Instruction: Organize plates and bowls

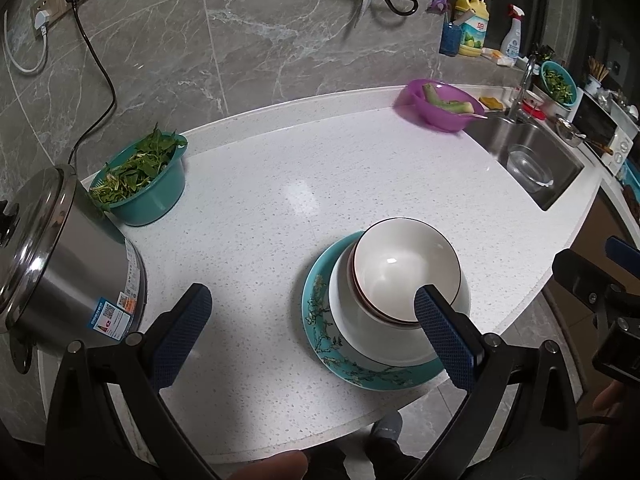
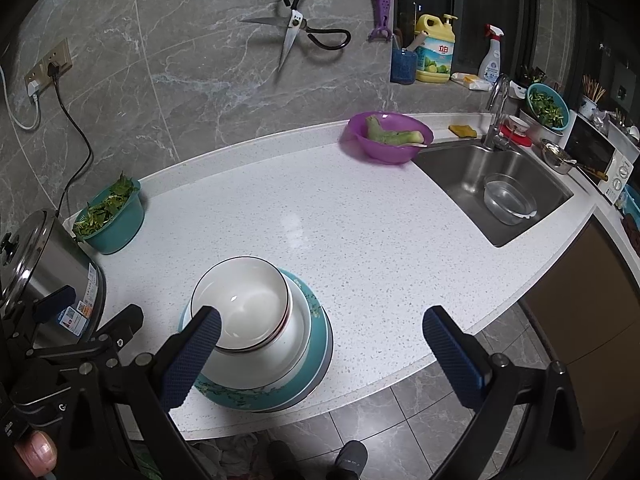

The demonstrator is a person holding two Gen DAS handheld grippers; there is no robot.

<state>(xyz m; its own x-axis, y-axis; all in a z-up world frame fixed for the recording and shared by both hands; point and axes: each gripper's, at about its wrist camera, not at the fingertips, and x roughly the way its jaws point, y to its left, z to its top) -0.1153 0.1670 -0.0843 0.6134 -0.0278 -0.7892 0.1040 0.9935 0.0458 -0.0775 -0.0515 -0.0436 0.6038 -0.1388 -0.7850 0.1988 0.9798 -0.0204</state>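
Both grippers hang low over the front edge of the white counter (image 1: 280,184), angled down at the stack. The left gripper (image 1: 312,332) has its jaws spread wide with nothing between them; its right finger (image 1: 440,332) crosses in front of the near rim of the top bowl (image 1: 404,260), though contact can't be told from here. The right gripper (image 2: 320,344) is just as wide apart and empty, its left finger (image 2: 192,352) lying across the near edge of that same bowl (image 2: 240,300), and whether it touches I cannot say. The dishes sit near the counter's front edge: a white bowl with a dark rim nested in a bigger white bowl (image 1: 348,312), all standing on a teal flowered plate (image 1: 320,328), with what looks like another plate under it in the right view. To the left, a steel cooker (image 1: 60,264) stands close by, and behind it a teal basin of greens (image 1: 144,184). Far back, a purple basin (image 1: 436,104) holding a green vegetable sits beside the sink (image 1: 532,156), where a clear bowl (image 1: 528,166) rests. Scissors (image 2: 296,28) hang on the grey wall. A thumb (image 2: 38,452) shows at the bottom left of the right view, and slippered feet (image 2: 348,456) below the counter edge.
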